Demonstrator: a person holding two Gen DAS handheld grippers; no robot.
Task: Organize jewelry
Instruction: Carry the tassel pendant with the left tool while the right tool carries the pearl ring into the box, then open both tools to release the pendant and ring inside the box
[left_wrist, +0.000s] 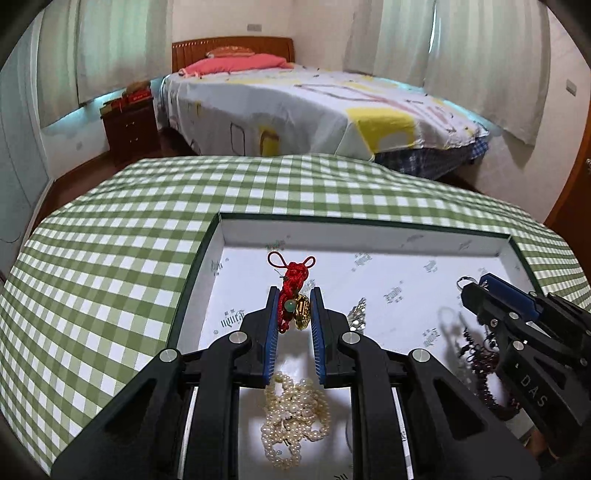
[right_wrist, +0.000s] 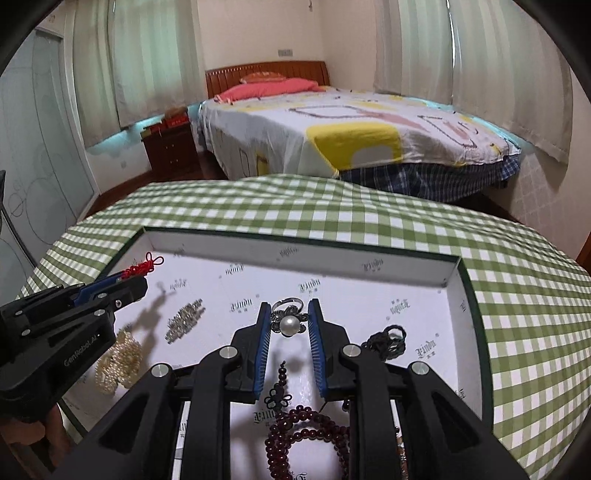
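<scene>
Green-checked cloth is covering the counter under my tray (left_wrist: 216, 236). Over it, I'm carrying a red knot charm (left_wrist: 291, 291) in the left gripper (left_wrist: 294, 308) and a pearl ring (right_wrist: 289, 325) in the right gripper (right_wrist: 288, 321); beads are still lying tangled inside.

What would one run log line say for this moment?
left gripper: shut on red charm | right gripper: shut on pearl ring | both over tray | pearls, beads in tray
</scene>
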